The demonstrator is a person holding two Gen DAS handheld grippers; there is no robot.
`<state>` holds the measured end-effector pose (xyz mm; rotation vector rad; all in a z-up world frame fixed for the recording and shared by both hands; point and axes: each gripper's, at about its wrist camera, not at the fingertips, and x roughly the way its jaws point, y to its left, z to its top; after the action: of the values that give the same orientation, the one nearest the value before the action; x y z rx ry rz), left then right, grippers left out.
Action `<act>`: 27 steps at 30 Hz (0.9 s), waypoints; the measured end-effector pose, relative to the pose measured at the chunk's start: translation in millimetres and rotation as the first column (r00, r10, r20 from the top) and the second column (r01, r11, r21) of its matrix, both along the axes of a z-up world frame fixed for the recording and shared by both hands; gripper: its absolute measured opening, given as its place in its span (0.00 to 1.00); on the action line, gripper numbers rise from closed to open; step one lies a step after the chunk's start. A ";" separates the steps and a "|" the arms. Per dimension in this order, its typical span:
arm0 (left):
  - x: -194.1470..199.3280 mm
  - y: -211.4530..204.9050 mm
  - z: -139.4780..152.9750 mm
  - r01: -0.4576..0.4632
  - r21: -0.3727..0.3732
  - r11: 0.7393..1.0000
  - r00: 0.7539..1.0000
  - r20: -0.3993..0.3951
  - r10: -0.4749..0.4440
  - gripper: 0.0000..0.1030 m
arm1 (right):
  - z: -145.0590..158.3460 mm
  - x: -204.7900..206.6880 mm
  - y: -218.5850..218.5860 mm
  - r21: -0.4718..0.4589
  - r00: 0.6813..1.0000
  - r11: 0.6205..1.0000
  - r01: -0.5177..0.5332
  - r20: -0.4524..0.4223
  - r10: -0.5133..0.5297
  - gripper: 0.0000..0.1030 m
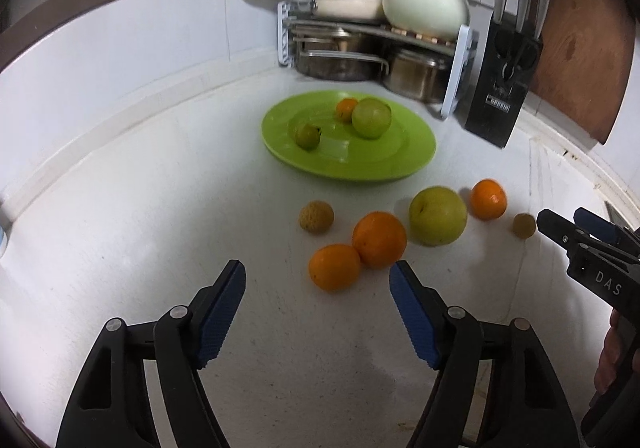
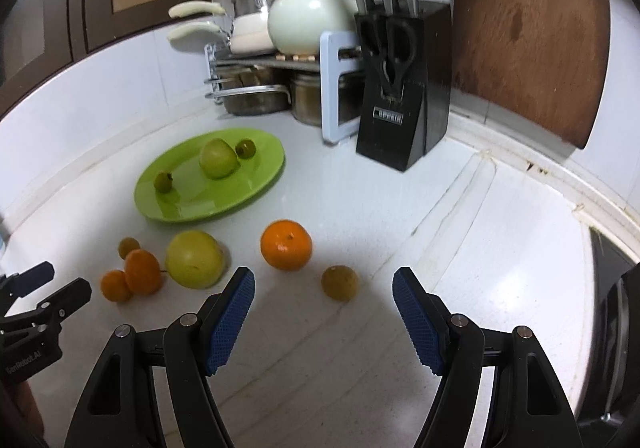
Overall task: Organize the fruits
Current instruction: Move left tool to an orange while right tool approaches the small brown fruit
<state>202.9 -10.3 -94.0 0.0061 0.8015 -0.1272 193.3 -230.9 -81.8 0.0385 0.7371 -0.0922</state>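
A green plate (image 1: pixel 400 160) (image 2: pixel 256 176) lies on the white counter and holds a green apple (image 1: pixel 371 117) (image 2: pixel 218 159) and two small fruits. On the counter in front of it lie three oranges (image 1: pixel 379 240) (image 2: pixel 286 245), a yellow-green apple (image 1: pixel 437 215) (image 2: pixel 194 259) and two small brown fruits (image 1: pixel 316 217) (image 2: pixel 339 282). My left gripper (image 1: pixel 318 280) is open and empty, just short of the nearest orange (image 1: pixel 334 267). My right gripper (image 2: pixel 324 284) is open and empty, with a small brown fruit between its fingertips' line; it also shows in the left wrist view (image 1: pixel 568 222).
A pot rack (image 1: pixel 372 44) with pans and a pale green pot stands at the back. A black knife block (image 1: pixel 504 88) (image 2: pixel 400 104) stands right of it, before a wooden board (image 2: pixel 528 28). A sink edge (image 2: pixel 608 272) lies at far right.
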 end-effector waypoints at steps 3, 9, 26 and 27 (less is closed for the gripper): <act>5.5 -3.2 -8.9 -0.002 0.005 1.000 1.000 -0.027 0.002 0.67 | -8.2 6.3 -3.9 0.007 1.000 1.000 0.003 -0.027 -0.002 0.70; 14.9 -9.3 -16.9 -0.004 0.018 1.000 0.999 -0.046 0.005 0.59 | -19.5 18.0 -9.3 0.012 0.998 1.000 0.003 -0.060 -0.002 0.66; 27.4 -14.8 -20.3 -0.006 0.007 1.000 0.999 -0.041 0.006 0.49 | -35.1 42.9 -15.1 0.043 0.992 0.999 -0.029 -0.121 0.034 0.47; 27.5 -15.0 -20.2 -0.004 0.005 1.000 0.999 -0.040 0.004 0.47 | -35.5 43.6 -15.5 0.046 0.992 0.999 -0.027 -0.123 0.033 0.46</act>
<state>230.4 -25.3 -114.1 0.0068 0.8416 -0.1218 236.9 -246.4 -117.4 0.0638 0.8637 -0.0499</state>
